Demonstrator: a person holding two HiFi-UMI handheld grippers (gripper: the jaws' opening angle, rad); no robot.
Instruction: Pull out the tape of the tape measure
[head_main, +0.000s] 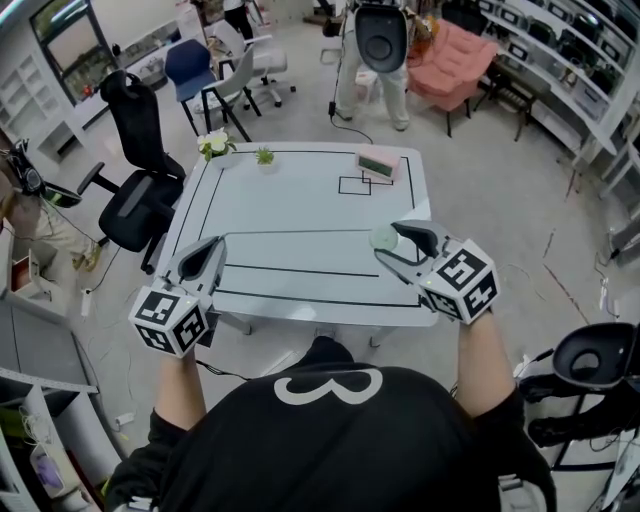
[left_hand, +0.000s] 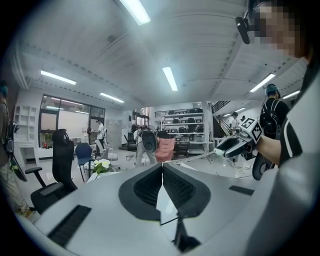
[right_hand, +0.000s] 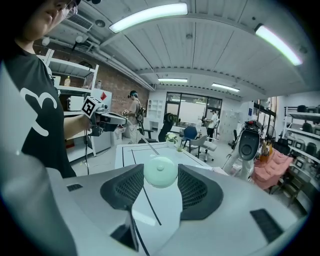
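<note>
Your two grippers hang over the near edge of the white table (head_main: 300, 215), which is marked with black lines. Your left gripper (head_main: 214, 245) has its jaws pressed together, with nothing visible between them. Your right gripper (head_main: 392, 241) clamps the pale green, round tape measure (right_hand: 160, 171) between its pads, above the table's near right part and well apart from the left gripper. At the far edge stand a small flower pot (head_main: 216, 146) and a green box (head_main: 379, 161). Beyond are a black office chair (head_main: 138, 185) and a pink armchair (head_main: 455, 62).
</note>
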